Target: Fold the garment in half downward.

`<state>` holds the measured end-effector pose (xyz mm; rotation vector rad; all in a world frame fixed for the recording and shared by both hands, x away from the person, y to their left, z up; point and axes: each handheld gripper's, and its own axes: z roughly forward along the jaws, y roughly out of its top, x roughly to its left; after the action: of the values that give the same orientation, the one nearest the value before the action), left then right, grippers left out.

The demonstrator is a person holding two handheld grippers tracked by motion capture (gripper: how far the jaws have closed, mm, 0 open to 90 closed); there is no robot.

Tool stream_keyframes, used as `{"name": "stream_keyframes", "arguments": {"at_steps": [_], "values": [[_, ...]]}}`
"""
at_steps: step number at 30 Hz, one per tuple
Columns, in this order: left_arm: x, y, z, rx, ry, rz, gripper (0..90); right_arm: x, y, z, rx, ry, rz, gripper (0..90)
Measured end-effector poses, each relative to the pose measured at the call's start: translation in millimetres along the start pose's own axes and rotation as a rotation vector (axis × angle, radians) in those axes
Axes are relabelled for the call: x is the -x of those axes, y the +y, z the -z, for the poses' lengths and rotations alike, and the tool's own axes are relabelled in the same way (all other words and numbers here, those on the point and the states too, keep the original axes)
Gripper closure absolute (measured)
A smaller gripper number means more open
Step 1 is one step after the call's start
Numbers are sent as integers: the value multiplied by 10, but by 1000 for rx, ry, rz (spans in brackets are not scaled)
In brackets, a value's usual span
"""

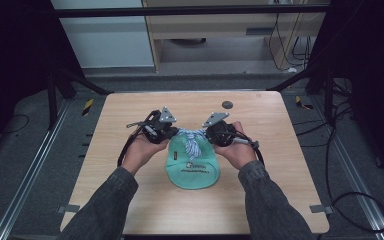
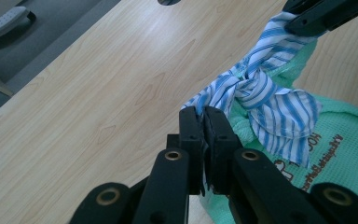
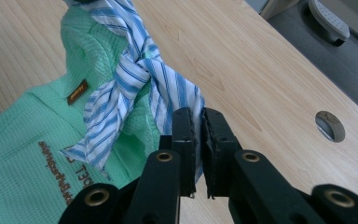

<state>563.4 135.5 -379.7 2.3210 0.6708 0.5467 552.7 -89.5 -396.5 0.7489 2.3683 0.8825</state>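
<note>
A green waffle-knit bag with brown lettering lies on the wooden table, its neck tied with a blue-and-white striped cloth strip. The strip is knotted once in the middle, with loose ends hanging over the bag. My left gripper is shut on one end of the strip. My right gripper is shut on the other end. The two grippers face each other across the knot, and the strip runs between them.
A round grey grommet sits in the table near its far edge. Bare wood lies to both sides of the bag. Cables trail on the floor at the right, and black frame legs stand past the table's far corners.
</note>
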Motion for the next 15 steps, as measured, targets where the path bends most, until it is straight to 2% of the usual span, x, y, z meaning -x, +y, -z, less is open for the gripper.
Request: {"name": "stream_keyframes", "arguments": {"at_steps": [7, 11, 15], "values": [[82, -21, 33, 14, 29, -41, 871, -20, -48, 43, 11, -2, -5, 838], [91, -41, -2, 14, 35, -35, 872, -47, -63, 9, 11, -18, 6, 839], [117, -79, 17, 20, 25, -31, 871, -80, -106, 7, 22, -12, -1, 839]]}}
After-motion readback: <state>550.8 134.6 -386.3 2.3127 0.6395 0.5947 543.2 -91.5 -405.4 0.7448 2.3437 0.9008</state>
